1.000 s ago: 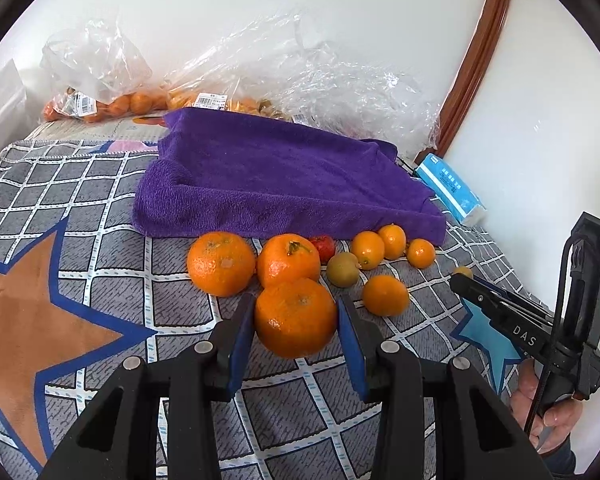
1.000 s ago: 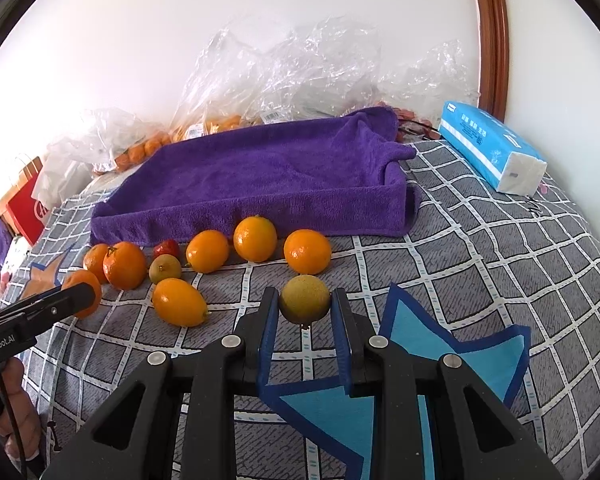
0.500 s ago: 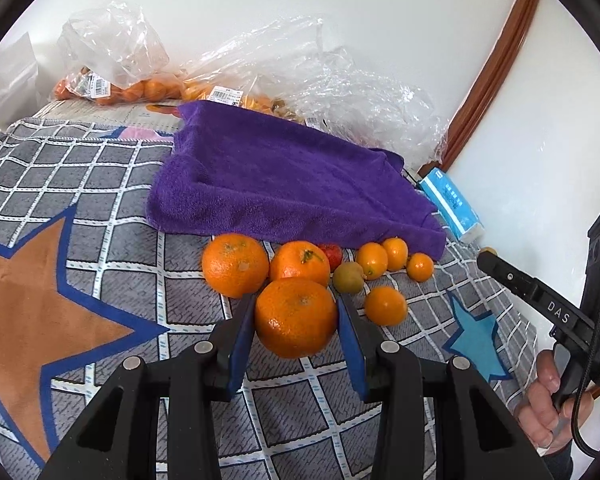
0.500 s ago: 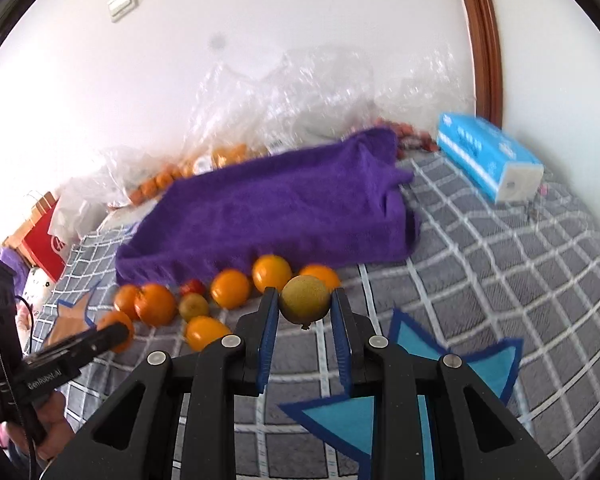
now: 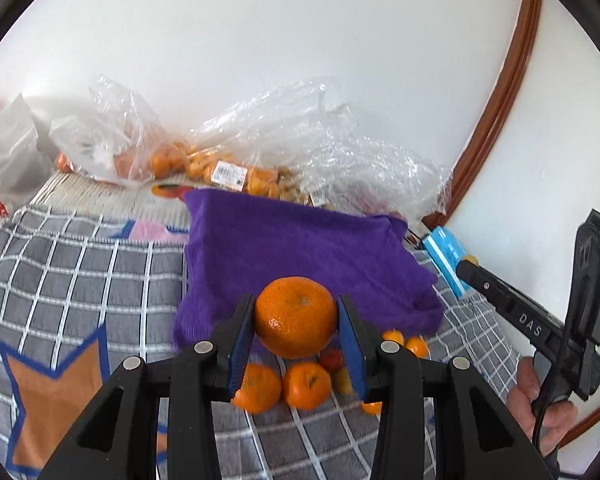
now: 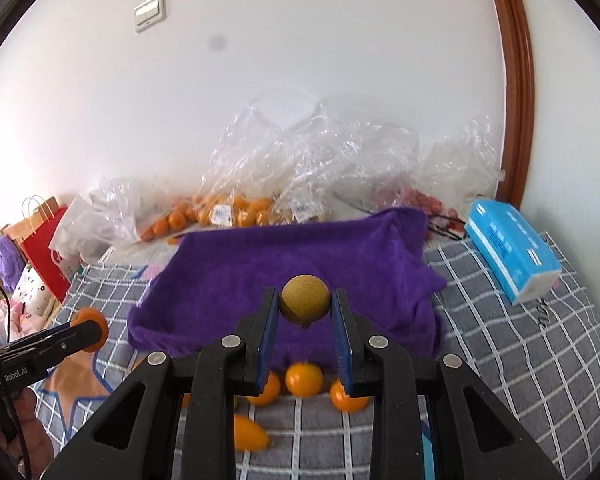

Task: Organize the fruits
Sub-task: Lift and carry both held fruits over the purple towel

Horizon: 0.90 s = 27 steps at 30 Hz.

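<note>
My left gripper (image 5: 296,332) is shut on a large orange mandarin (image 5: 296,316) and holds it in the air, in front of the purple towel (image 5: 300,248). My right gripper (image 6: 305,320) is shut on a small yellow-brown round fruit (image 6: 305,298), also raised before the purple towel (image 6: 292,264). Several loose oranges (image 5: 304,386) and a small red fruit (image 5: 332,359) lie on the checked cloth below the towel's near edge. The right gripper shows in the left wrist view (image 5: 466,266), the left one in the right wrist view (image 6: 88,330).
Clear plastic bags of oranges (image 5: 220,168) lie against the wall behind the towel. A blue tissue pack (image 6: 512,248) sits to the towel's right. A red paper bag (image 6: 44,244) stands at far left. The grey checked cloth (image 5: 72,280) has star patches.
Both grippers rose and tilted up with their fruits. The loose oranges now sit low, partly behind the fingers, and the towel fills the middle of both views.
</note>
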Each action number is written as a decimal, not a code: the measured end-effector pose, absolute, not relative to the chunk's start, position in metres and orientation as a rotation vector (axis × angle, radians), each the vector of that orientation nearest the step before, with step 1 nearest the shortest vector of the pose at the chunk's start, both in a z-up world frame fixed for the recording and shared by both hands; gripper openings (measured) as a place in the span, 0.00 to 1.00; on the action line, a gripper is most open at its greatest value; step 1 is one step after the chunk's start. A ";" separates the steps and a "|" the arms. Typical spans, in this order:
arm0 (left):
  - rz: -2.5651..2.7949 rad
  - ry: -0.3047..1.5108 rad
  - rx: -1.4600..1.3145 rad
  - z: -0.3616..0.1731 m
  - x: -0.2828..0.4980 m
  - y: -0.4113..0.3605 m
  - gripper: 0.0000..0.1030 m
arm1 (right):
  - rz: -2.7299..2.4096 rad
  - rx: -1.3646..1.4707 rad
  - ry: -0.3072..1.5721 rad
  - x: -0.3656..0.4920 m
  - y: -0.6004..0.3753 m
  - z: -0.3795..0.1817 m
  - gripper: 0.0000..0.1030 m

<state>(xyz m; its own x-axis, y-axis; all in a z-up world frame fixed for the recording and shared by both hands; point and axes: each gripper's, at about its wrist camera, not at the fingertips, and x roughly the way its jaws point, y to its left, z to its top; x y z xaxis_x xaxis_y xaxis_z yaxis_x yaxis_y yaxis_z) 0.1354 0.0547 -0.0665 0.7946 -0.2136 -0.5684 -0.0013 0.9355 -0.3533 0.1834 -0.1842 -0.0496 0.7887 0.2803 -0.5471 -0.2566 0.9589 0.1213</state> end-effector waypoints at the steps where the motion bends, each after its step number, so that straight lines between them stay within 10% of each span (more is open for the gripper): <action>1: -0.115 0.643 -0.351 -0.065 0.143 0.055 0.37 | 0.291 0.041 0.595 0.188 -0.181 -0.049 0.26; 27: -0.094 0.704 -0.403 -0.121 0.220 0.064 0.37 | 0.214 0.124 0.637 0.271 -0.206 -0.103 0.26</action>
<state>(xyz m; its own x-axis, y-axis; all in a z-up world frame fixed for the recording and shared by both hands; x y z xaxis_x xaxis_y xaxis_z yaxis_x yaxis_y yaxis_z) 0.2201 0.0645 -0.1207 0.7612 -0.2179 -0.6108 -0.0505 0.9191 -0.3908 0.2708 -0.2060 -0.1026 0.7831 0.2355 -0.5756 -0.1598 0.9706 0.1798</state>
